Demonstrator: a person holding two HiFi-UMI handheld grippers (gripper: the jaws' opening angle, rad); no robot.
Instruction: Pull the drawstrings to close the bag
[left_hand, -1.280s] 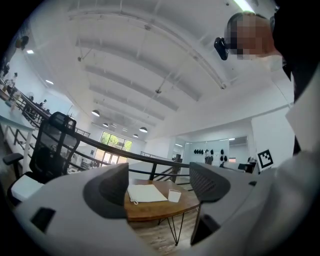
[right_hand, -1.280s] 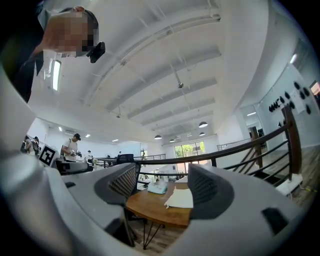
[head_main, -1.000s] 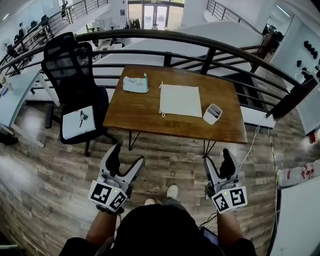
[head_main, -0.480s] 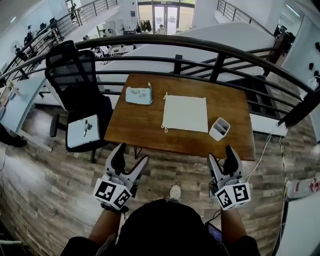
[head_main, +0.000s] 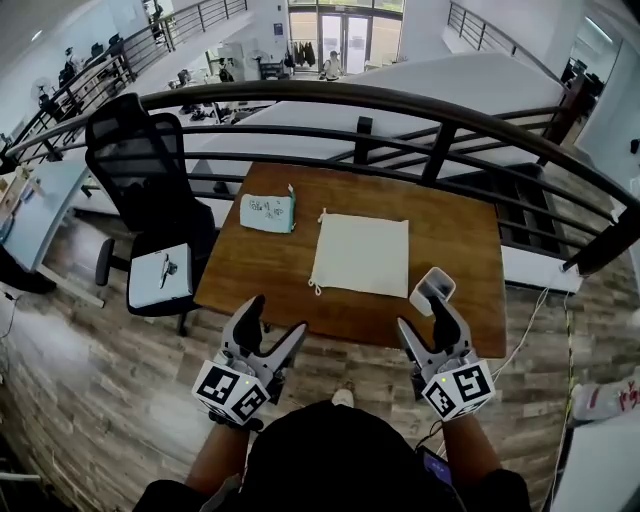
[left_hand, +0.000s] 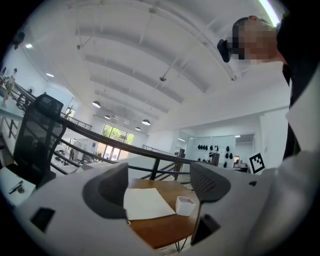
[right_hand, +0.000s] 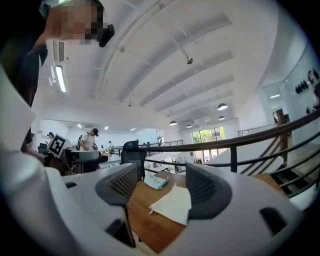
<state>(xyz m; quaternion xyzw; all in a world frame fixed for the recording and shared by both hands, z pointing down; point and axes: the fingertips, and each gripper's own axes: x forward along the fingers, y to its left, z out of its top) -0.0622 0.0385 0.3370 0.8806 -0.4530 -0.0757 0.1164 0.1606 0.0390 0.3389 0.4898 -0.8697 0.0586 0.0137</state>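
Both grippers are hovering short of the brown wooden surface (head_main: 455, 220), over the grey-brown plank floor (head_main: 100, 380). The left gripper (head_main: 275, 320) is holding its jaws spread wide, and nothing is sitting between them; its own view is looking straight through the gap at the surface beyond. The right gripper (head_main: 425, 320) is easing its jaws closer together, with a clear gap between them and nothing in it either.

The flat cream fabric drawstring bag (head_main: 362, 255) is lying in the middle of the surface, its cords showing as small loops along the left edge. Neither gripper is touching it. A small white square cup (head_main: 432, 290) is standing just beside the bag's near right corner, close to the front edge of the surface. A light teal pouch (head_main: 268, 212) is lying near the bag's left side. A black mesh office chair (head_main: 135, 150) is standing off the surface's left end, and a dark curved metal railing (head_main: 400, 100) is running behind it all.
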